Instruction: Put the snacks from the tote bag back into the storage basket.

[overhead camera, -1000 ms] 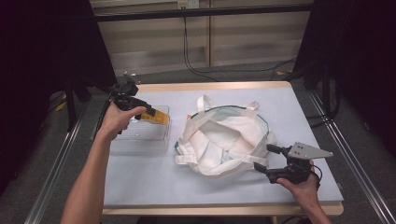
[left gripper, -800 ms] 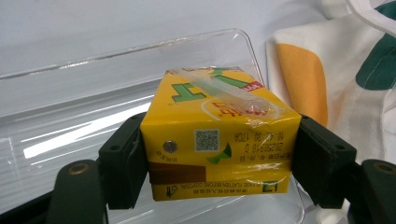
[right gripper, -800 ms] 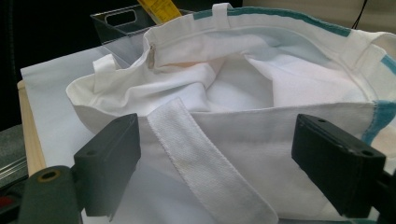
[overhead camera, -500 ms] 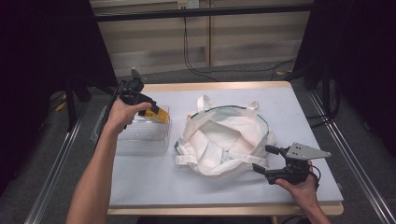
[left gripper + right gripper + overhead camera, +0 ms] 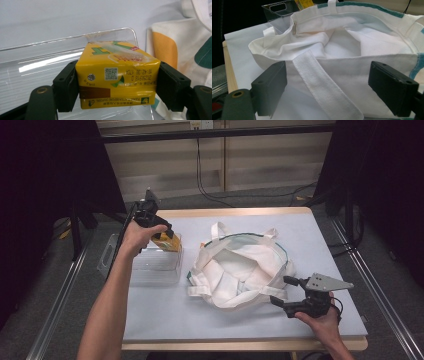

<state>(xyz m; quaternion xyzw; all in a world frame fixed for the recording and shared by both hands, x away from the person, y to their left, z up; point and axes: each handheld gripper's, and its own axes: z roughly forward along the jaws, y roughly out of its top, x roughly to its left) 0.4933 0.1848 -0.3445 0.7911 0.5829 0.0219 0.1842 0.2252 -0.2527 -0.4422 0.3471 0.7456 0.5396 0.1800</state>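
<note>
Your left gripper [image 5: 169,236] clamps the yellow drink carton [image 5: 116,76] just above the clear plastic bin [image 5: 150,270]. At centre lies the white tote bag [image 5: 240,270]. Your right gripper [image 5: 282,290] stands open beside its rim.

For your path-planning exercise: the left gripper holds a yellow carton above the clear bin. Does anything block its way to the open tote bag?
Nothing visible does. The carton sits above the bin, and the bag lies open beside it.
</note>
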